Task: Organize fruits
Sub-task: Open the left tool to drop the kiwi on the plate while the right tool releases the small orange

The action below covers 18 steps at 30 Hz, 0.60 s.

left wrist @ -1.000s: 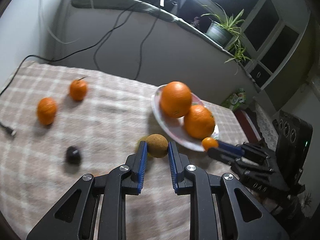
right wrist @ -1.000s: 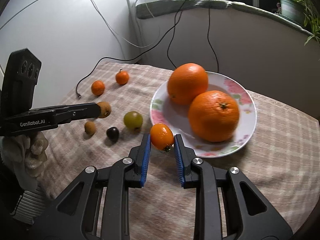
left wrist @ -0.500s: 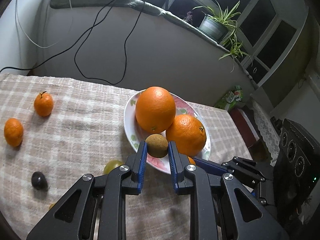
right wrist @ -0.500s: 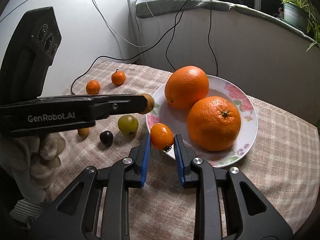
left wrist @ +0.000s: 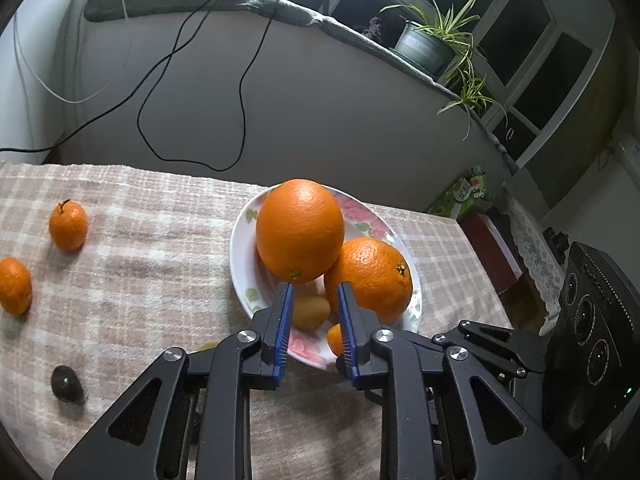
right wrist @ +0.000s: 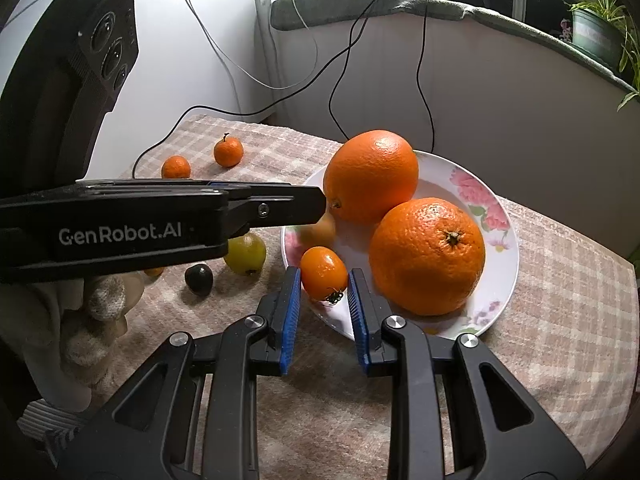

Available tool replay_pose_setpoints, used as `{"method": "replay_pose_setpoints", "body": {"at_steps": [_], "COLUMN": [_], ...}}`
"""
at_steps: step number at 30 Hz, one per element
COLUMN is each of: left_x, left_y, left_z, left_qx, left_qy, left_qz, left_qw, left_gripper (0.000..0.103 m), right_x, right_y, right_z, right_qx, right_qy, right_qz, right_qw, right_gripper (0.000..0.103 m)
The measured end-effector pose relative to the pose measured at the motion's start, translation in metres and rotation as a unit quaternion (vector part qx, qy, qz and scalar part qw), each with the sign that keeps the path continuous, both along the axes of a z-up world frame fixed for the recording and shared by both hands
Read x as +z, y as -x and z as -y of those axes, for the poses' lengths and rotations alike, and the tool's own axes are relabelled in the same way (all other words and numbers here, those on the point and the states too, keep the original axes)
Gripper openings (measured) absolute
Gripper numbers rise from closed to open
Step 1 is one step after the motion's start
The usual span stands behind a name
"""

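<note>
A white flowered plate (left wrist: 240, 248) (right wrist: 508, 248) holds two big oranges (left wrist: 300, 228) (right wrist: 426, 256). My left gripper (left wrist: 314, 300) (right wrist: 320, 204) hangs over the plate's near side and its jaws are opening. The brown fruit (left wrist: 310, 312) (right wrist: 320, 230) lies just below them on the plate, with a gap to the right pad. My right gripper (right wrist: 324, 292) is shut on a small orange tomato (right wrist: 323, 272) (left wrist: 334, 338) above the plate's front rim.
On the checked cloth left of the plate lie two mandarins (left wrist: 68, 224) (right wrist: 176, 167), a dark fruit (left wrist: 66, 383) (right wrist: 199, 278) and a green grape (right wrist: 245, 254). A gloved hand (right wrist: 92, 312) holds the left gripper. Black cables (left wrist: 240, 92) hang down the wall behind.
My left gripper moved right, over the plate. Its jaws have parted and the brown fruit has dropped out onto the plate. The right gripper still holds the tomato, nearly in place.
</note>
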<state>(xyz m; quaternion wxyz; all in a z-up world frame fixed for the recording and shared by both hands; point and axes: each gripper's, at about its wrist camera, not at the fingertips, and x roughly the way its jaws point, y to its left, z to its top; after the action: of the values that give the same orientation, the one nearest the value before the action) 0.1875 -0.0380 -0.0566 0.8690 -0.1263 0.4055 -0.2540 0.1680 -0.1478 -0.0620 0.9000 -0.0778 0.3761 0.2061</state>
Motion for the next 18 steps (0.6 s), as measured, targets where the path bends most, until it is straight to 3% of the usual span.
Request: {"method": "replay_pose_setpoints", "body": {"at_steps": [3, 7, 18], "left_x": [0.002, 0.004, 0.011], "left_y": [-0.001, 0.000, 0.008], "left_z": [0.000, -0.003, -0.017], "left_qx": [0.003, 0.007, 0.017], "left_qy": [-0.001, -0.002, -0.006], "left_qz": [0.001, 0.003, 0.008], "left_qw": [1.0000, 1.0000, 0.9998], "left_gripper": [0.032, 0.032, 0.032], "right_x": [0.001, 0.003, 0.008], "right_y": [0.000, 0.004, 0.010], "right_z": [0.001, 0.002, 0.003], "right_qx": [-0.001, 0.000, -0.001], "right_qy": [0.000, 0.002, -0.003], "right_qz": [0.000, 0.009, 0.012], "right_qw": [1.000, 1.000, 1.000], "right_gripper": [0.026, 0.050, 0.051]}}
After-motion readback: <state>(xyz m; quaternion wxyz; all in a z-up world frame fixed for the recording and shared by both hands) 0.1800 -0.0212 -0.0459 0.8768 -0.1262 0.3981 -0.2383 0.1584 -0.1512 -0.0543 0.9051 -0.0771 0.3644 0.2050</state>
